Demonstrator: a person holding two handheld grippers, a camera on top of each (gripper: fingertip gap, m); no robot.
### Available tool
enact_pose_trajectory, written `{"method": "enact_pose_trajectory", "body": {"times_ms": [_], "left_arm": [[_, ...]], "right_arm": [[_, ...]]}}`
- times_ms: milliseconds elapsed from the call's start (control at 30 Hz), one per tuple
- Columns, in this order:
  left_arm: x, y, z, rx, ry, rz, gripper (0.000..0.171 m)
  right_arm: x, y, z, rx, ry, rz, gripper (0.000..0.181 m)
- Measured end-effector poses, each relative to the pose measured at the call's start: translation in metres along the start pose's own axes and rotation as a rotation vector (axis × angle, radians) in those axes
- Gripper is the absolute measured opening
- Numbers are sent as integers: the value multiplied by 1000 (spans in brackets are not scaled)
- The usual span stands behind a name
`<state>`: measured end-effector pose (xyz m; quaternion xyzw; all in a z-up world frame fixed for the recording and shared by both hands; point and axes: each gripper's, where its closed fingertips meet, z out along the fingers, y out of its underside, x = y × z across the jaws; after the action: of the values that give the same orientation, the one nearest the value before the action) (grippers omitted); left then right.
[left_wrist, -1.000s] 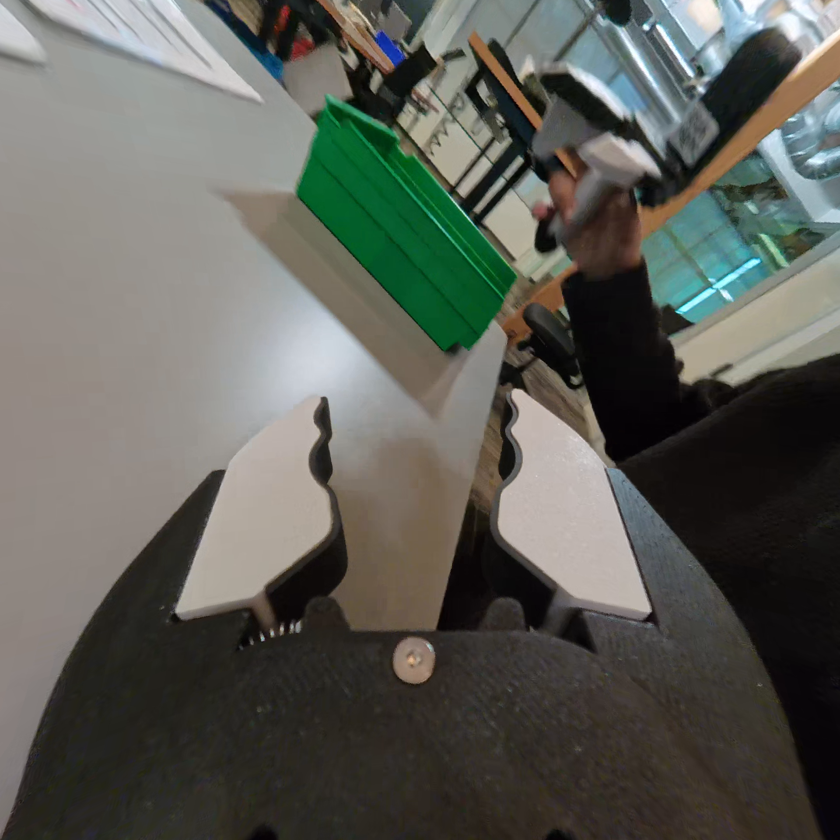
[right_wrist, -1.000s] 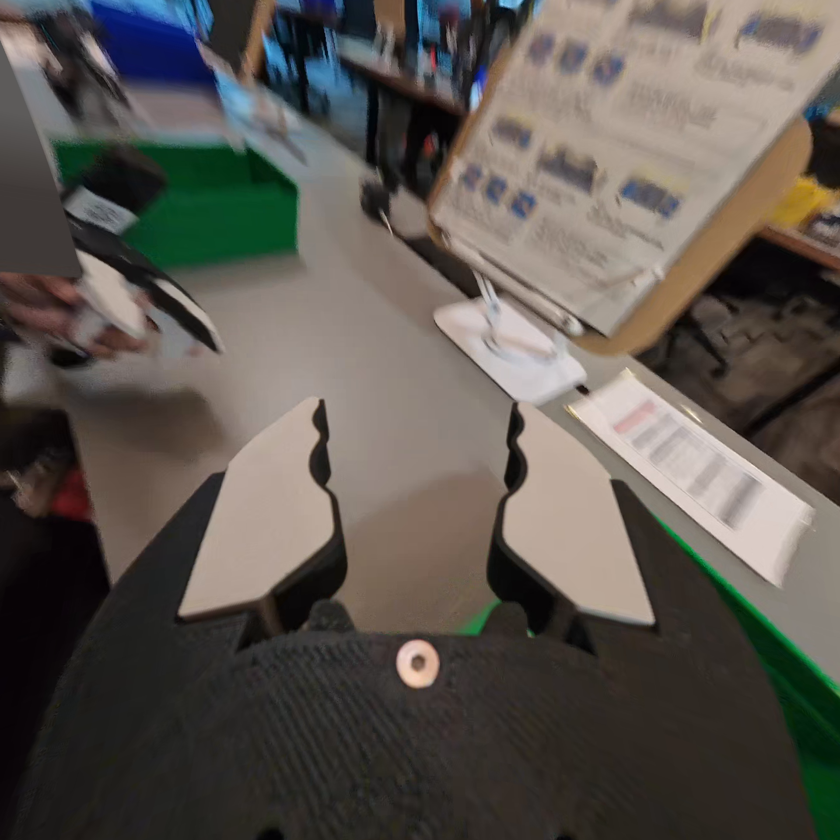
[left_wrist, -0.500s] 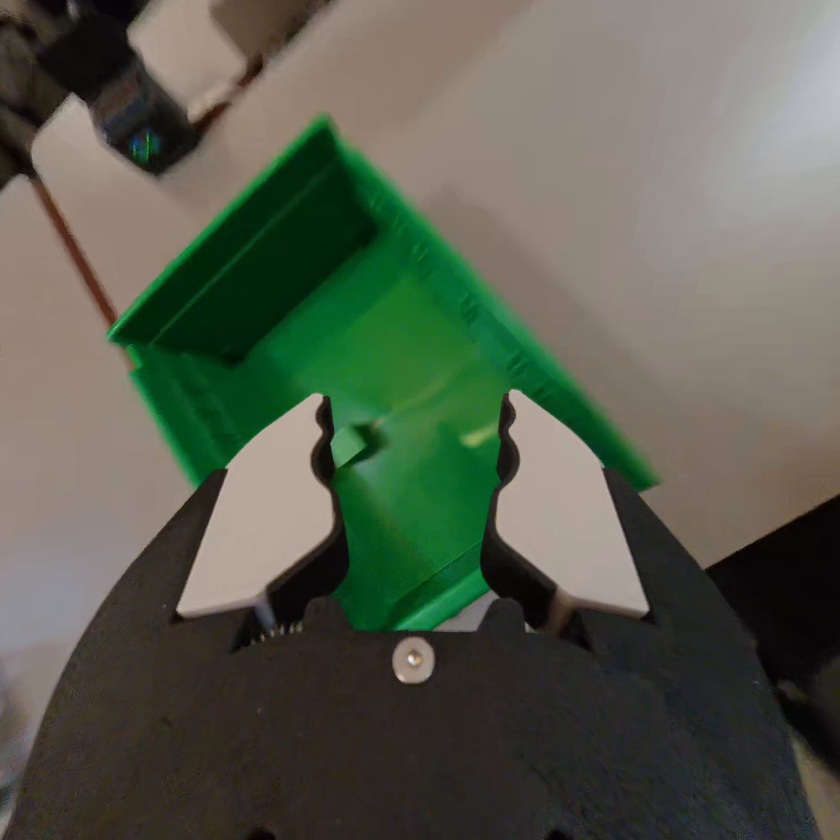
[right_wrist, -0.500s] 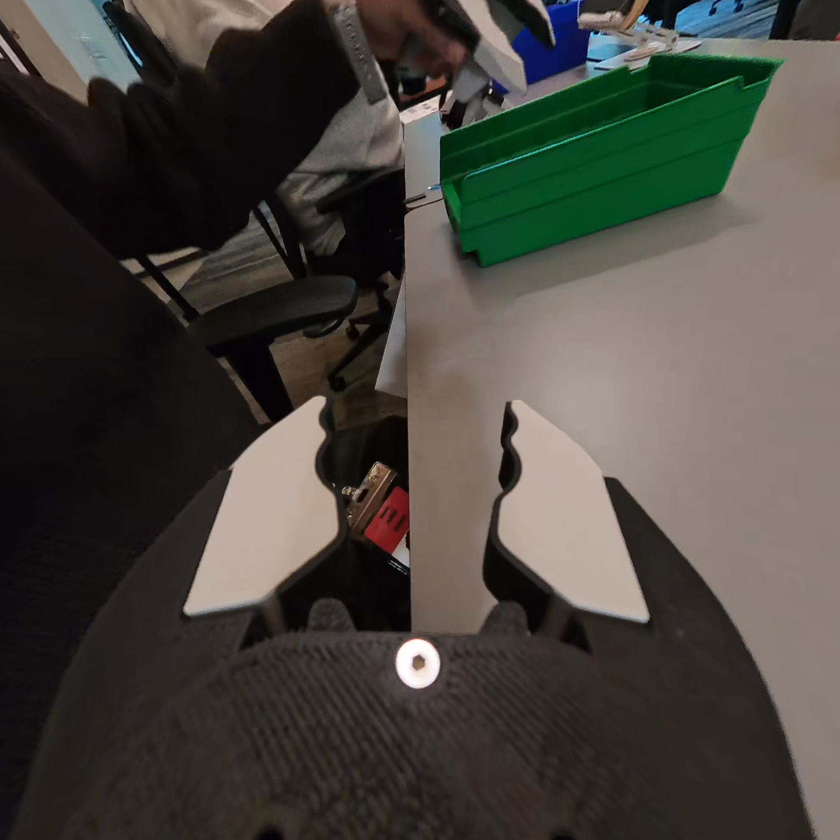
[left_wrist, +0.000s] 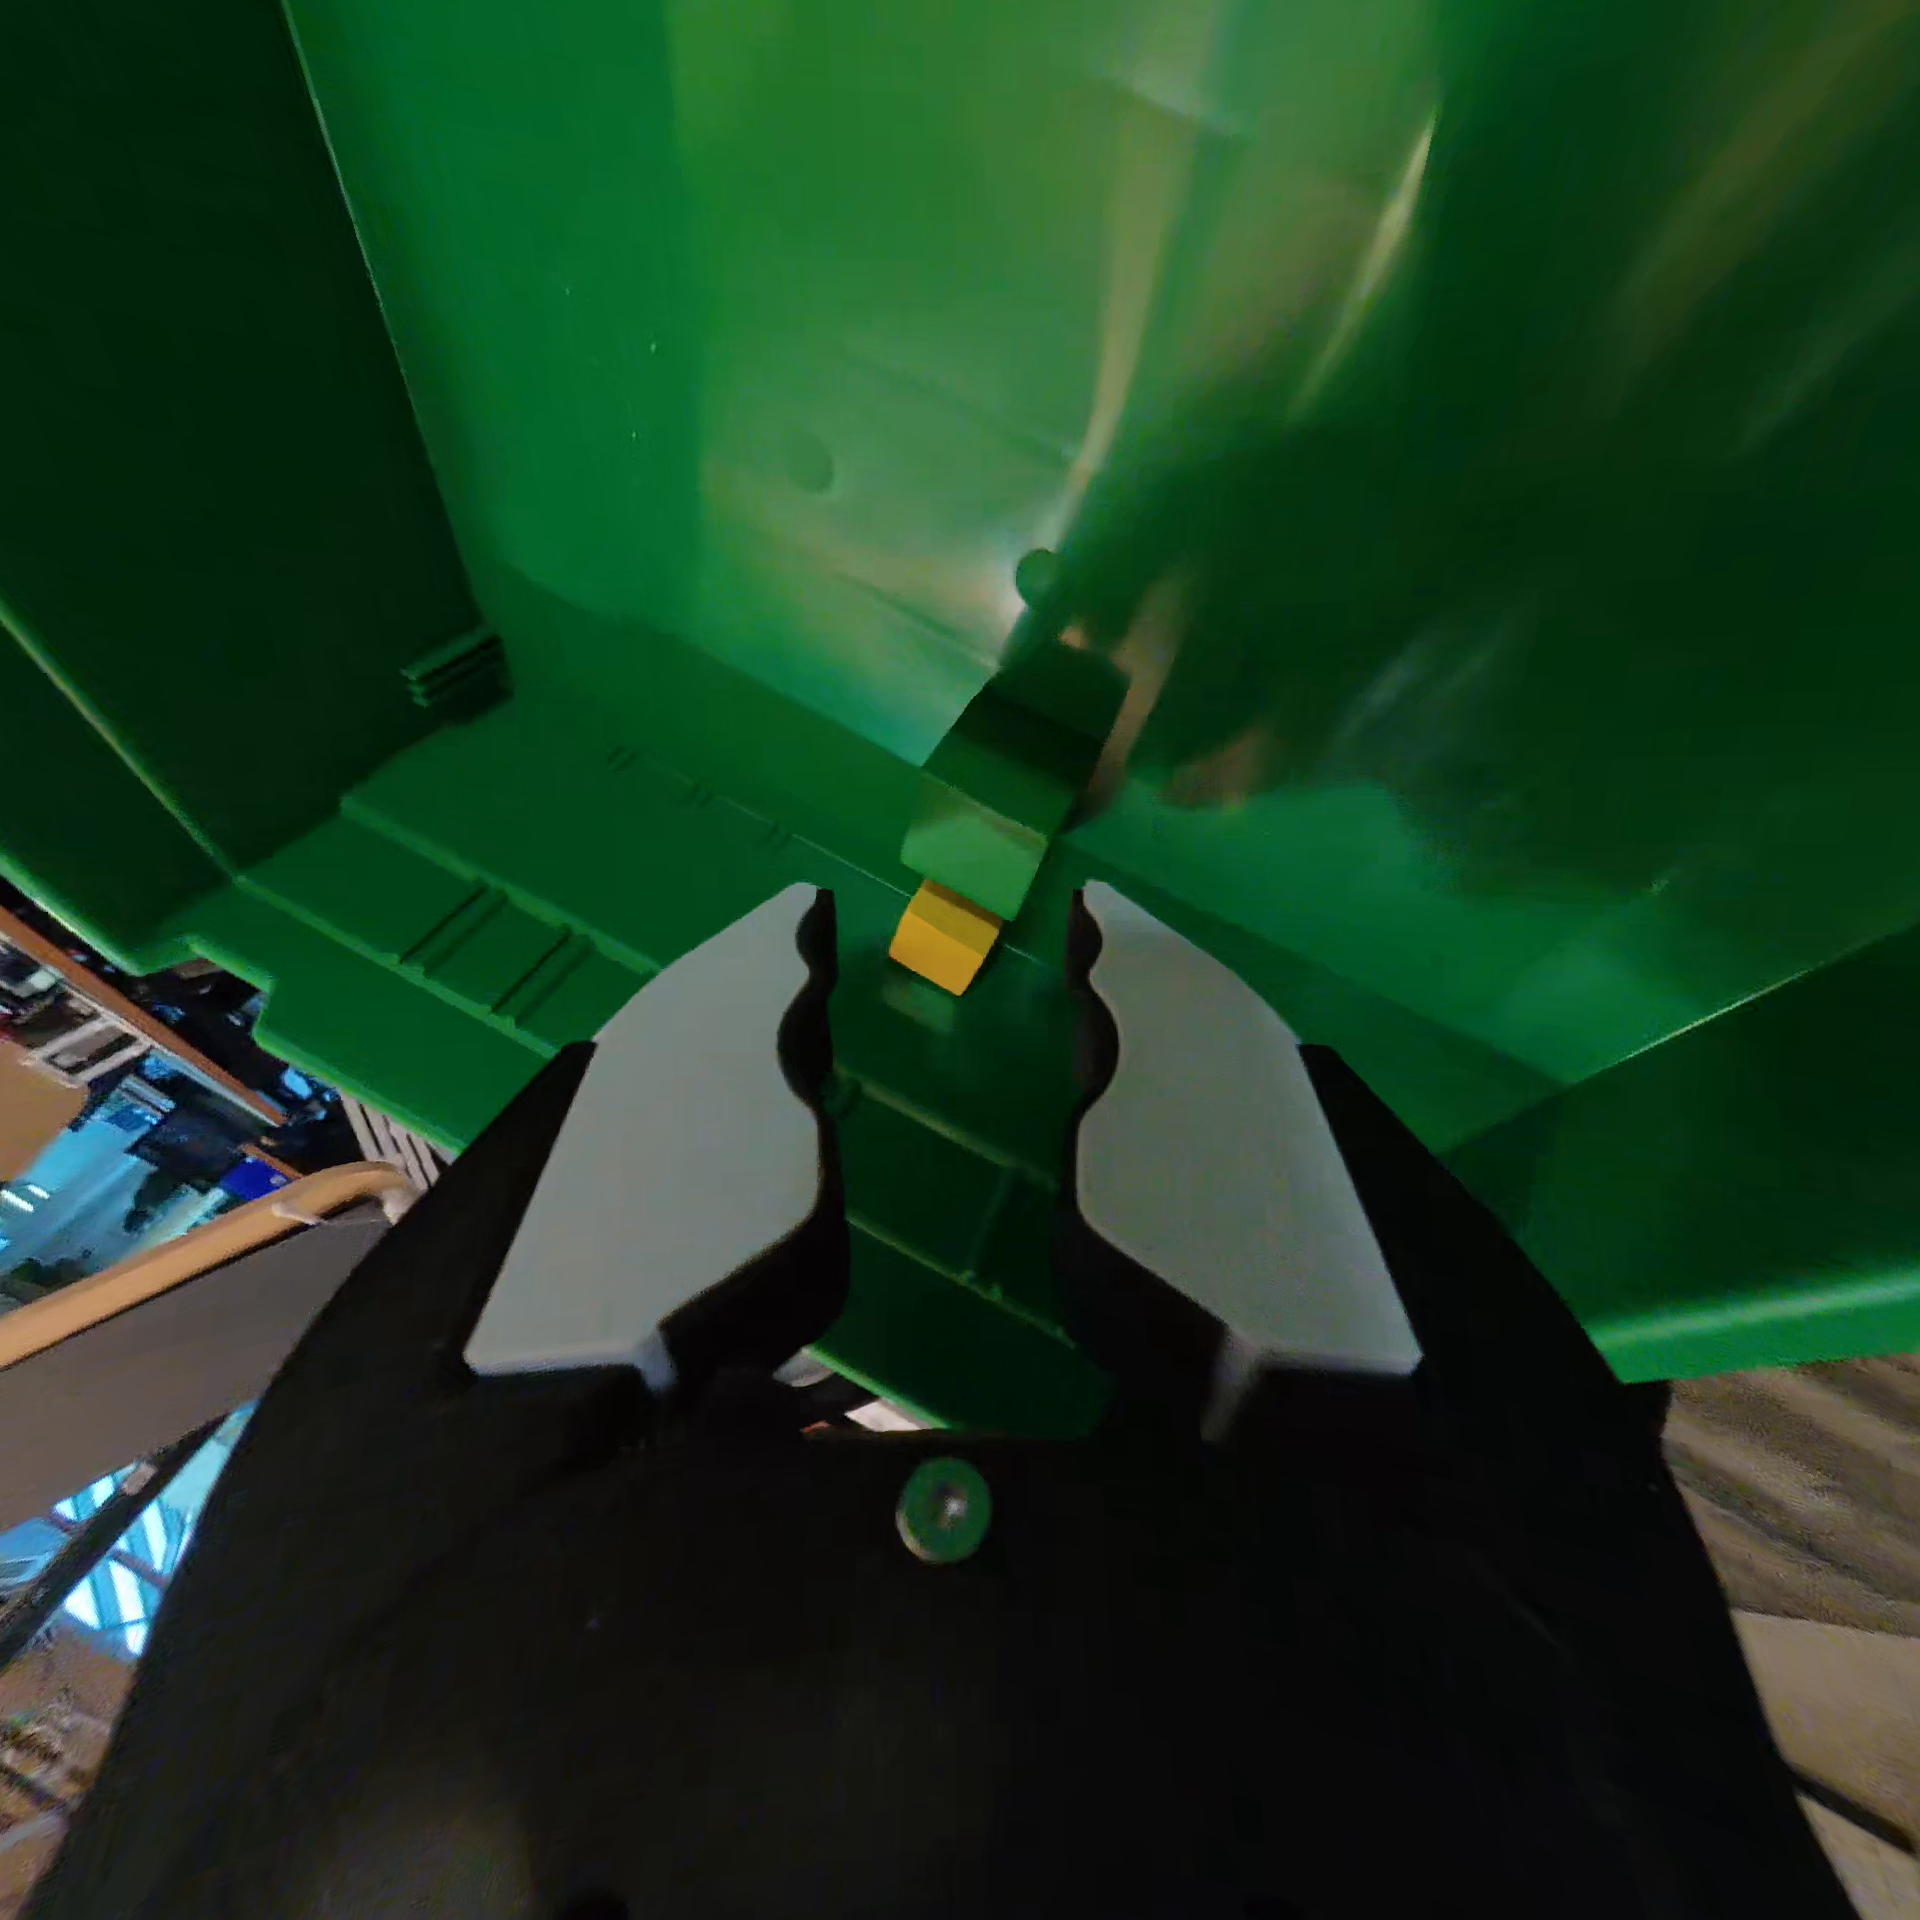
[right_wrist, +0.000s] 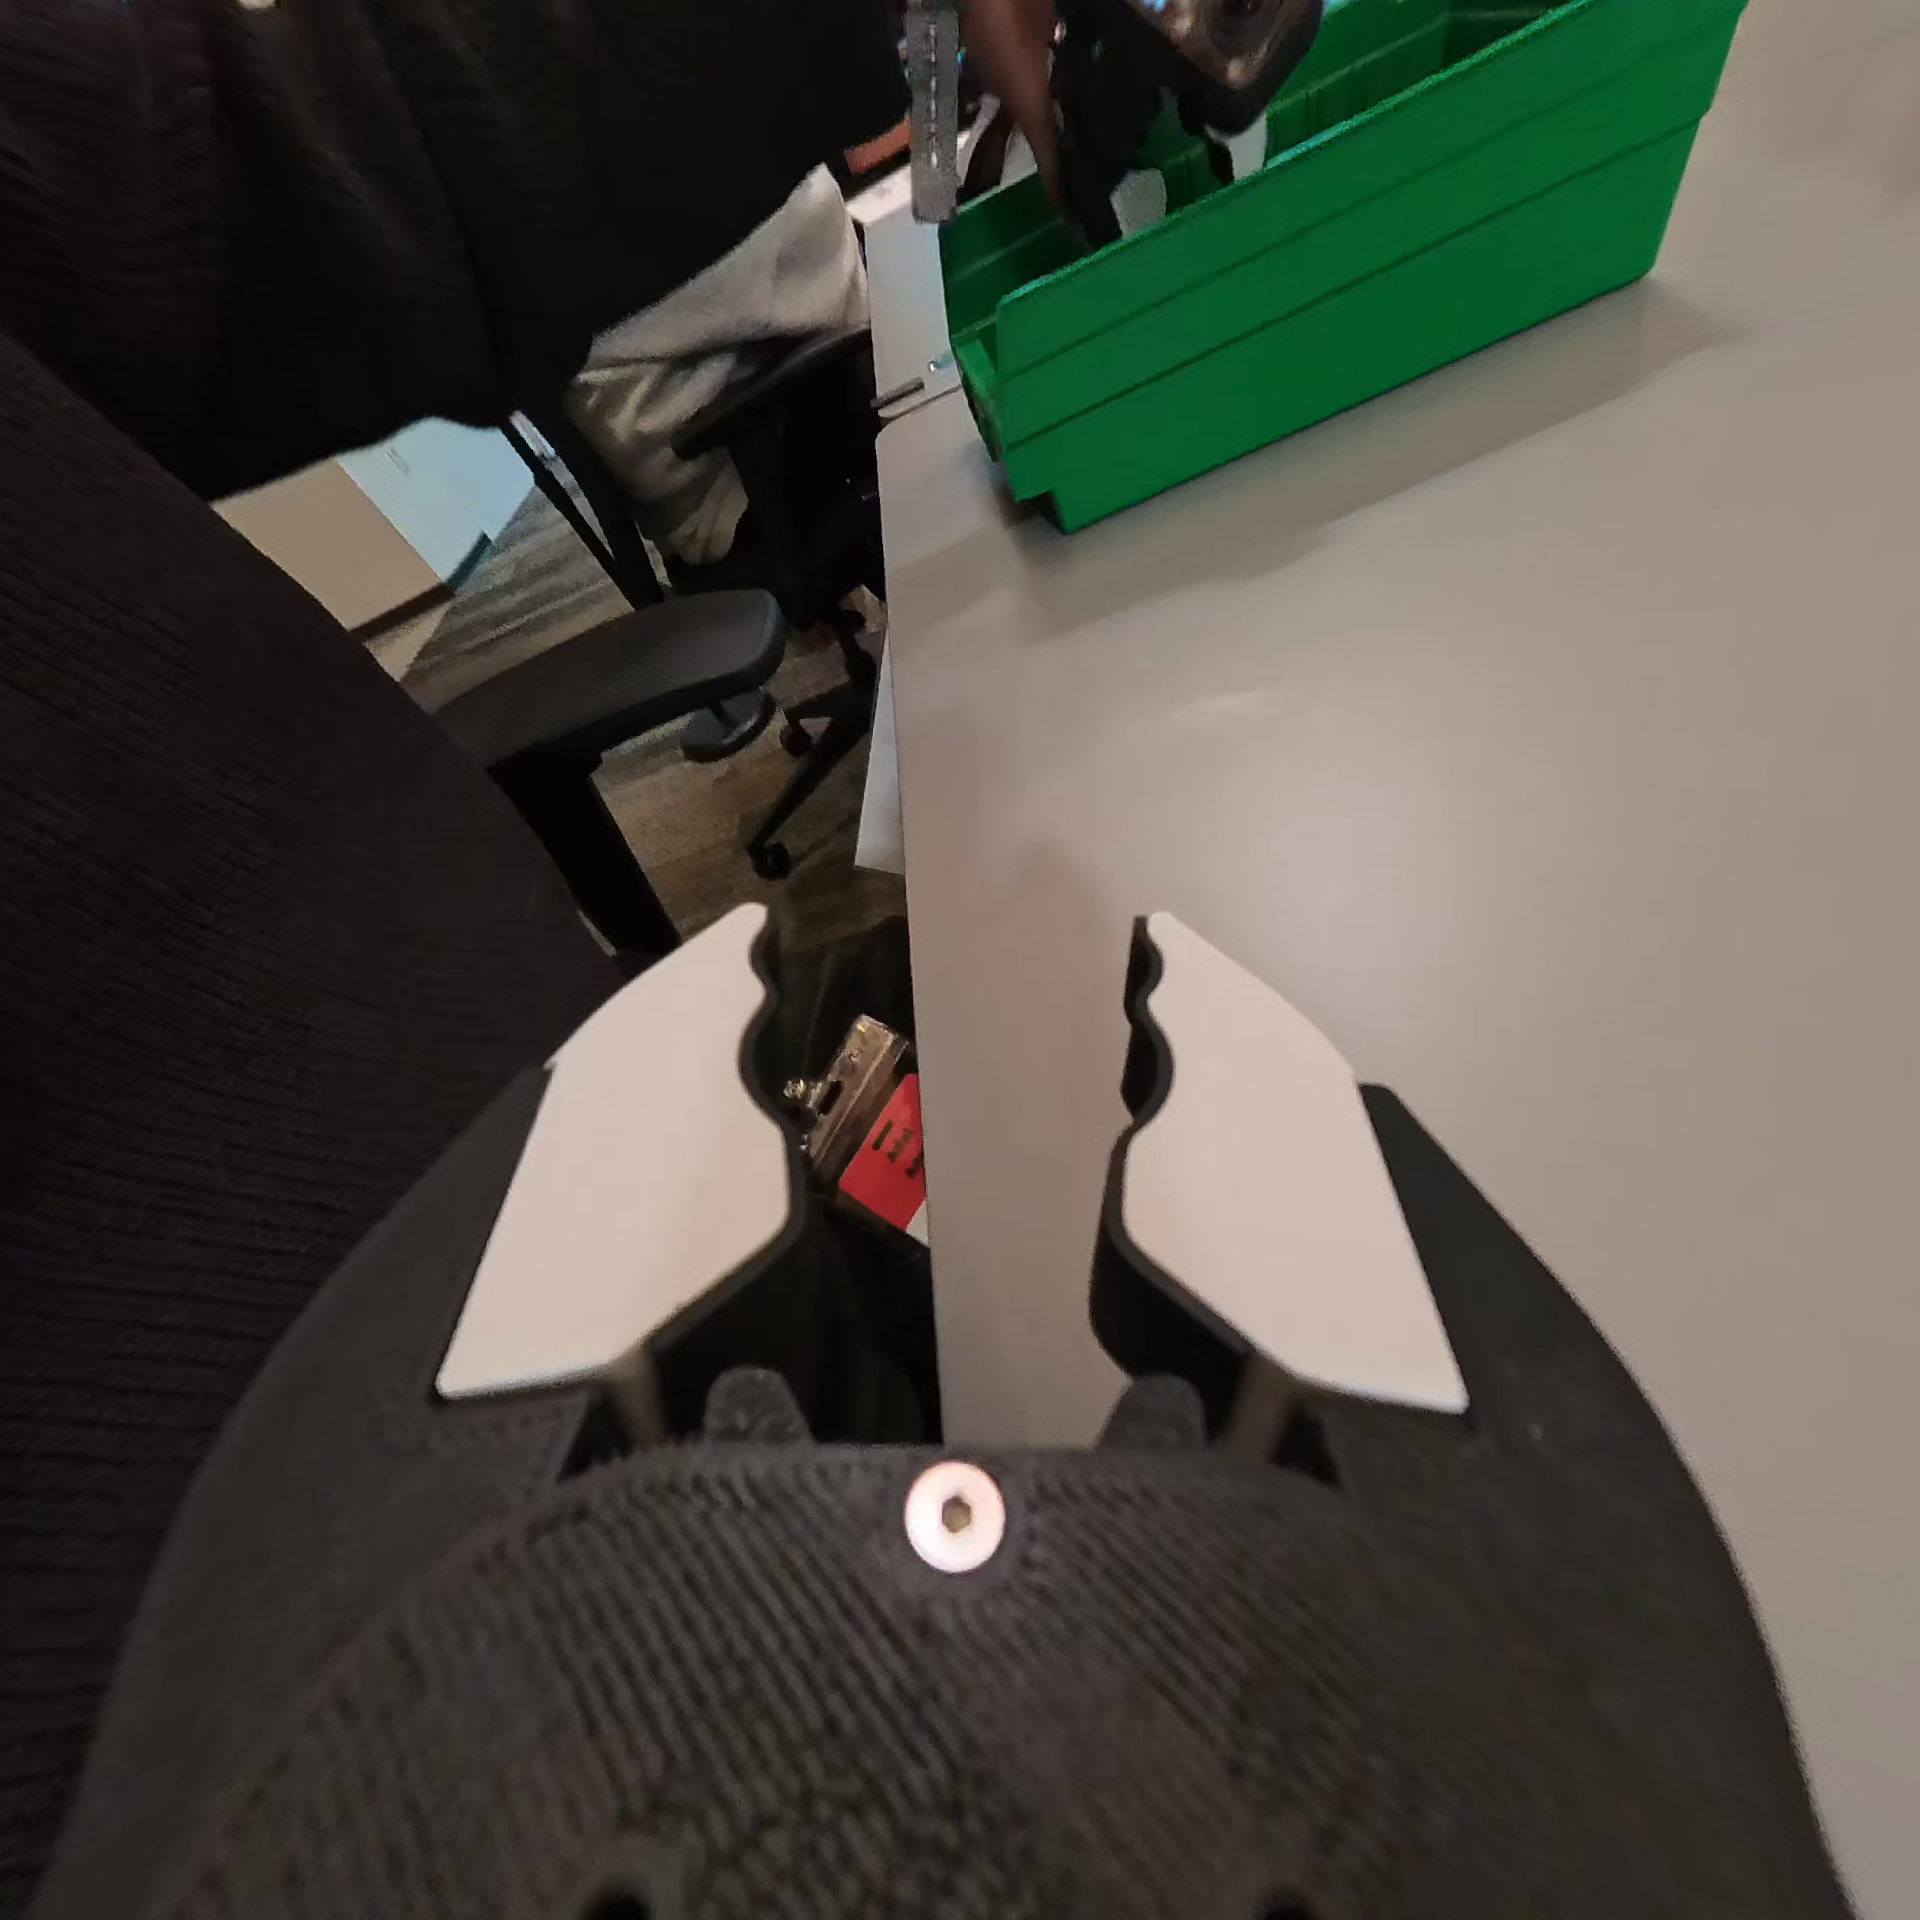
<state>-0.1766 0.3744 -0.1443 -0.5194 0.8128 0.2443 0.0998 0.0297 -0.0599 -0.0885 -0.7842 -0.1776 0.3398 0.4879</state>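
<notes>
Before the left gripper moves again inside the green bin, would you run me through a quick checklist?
1. Left gripper open: ok, fingers apart, nothing between them.
2. Blocks in sight: ok, a yellow block and a green block lie just ahead of the fingertips, touching each other.
3. Gripper touching a block: cannot tell.
4. Bin view: not ok, the right part is blurred.
5. Right gripper out of the way: ok, open over the table edge, far from the bin.
6. Bin on table: ok.
</notes>
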Motion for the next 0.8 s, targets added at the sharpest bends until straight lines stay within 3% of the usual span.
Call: {"method": "enact_pose_trajectory", "body": {"times_ms": [200, 633, 733, 800], "left_arm": [[2, -8, 0, 52, 87, 11, 44], [7, -9, 10, 5, 113, 57, 32], [-5, -13, 0, 64, 65, -5, 31], [-21, -21, -19, 187, 12, -108, 31]], "right_arm": [[2, 11, 5, -41, -9, -5, 63], [9, 8, -1, -3, -17, 46, 59], [9, 7, -1, 3, -20, 47, 59], [8, 6, -2, 7, -20, 44, 59]]}}
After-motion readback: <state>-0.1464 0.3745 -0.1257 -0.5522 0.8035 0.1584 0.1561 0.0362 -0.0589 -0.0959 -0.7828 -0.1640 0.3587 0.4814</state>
